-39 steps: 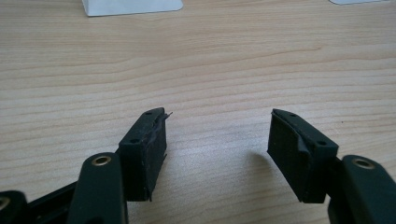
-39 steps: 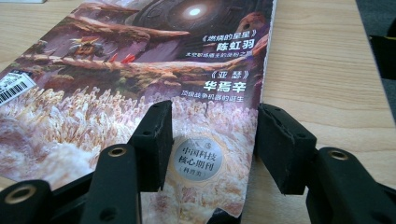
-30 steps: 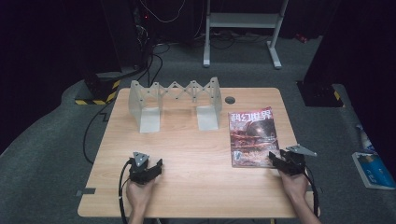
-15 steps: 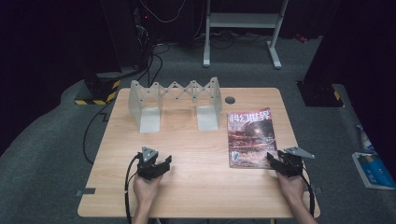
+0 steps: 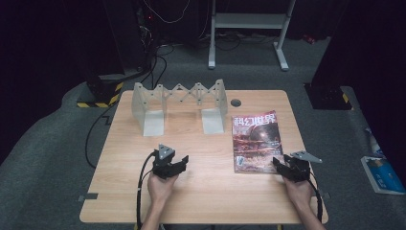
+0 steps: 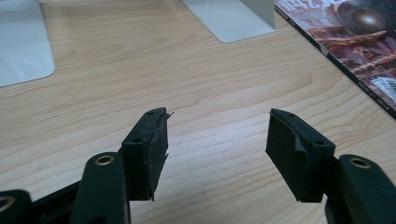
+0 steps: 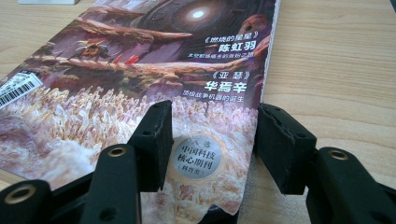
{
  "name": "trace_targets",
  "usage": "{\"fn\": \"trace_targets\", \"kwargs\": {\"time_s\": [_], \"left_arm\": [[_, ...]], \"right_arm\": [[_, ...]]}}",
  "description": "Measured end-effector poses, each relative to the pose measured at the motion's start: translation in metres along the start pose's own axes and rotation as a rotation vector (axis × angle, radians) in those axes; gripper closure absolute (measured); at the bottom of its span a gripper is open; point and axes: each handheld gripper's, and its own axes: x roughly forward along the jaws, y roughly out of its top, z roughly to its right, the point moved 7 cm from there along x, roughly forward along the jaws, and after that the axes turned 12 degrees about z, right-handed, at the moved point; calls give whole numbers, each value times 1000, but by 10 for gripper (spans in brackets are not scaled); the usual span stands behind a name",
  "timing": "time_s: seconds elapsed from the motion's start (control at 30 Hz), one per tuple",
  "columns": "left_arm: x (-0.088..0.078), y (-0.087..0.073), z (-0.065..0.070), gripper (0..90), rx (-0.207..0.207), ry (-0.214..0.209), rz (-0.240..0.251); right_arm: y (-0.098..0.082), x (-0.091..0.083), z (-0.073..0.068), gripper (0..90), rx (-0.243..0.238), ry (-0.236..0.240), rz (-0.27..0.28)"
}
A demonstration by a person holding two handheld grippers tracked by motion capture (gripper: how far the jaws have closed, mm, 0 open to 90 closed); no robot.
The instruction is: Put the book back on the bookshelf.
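Magazine (image 5: 256, 141) lies flat on the right side of the table (image 5: 124, 191), long axis running away from me toward the metal rack (image 5: 179, 103). My right gripper (image 5: 281, 165) sits at its near right corner, jaws spread wide, the corner between them but not pinched as far as I can tell. Left gripper (image 5: 181, 162) is well off to the left over bare wood, jaws apart and empty. Right hand is clearly the nearer one, so the pickup is its job.
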Motion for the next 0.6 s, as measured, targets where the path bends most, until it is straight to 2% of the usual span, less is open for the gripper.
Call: {"fn": "trace_targets", "kwargs": {"time_s": [0.1,0.2,0.37,0.47,0.6], "left_arm": [[6,1,7,387,-11,-15,0],[14,1,14,391,4,-25,-22],[21,5,26,392,7,-55,-25],[27,8,34,393,-3,-75,-11],[34,5,40,396,-14,-90,-22]], "right_arm": [[0,0,0,470,-5,6,0],[0,0,-1,470,-5,7,1],[0,0,-1,470,-6,8,2],[0,0,-2,470,-9,12,2],[0,-1,-2,471,-7,10,1]]}}
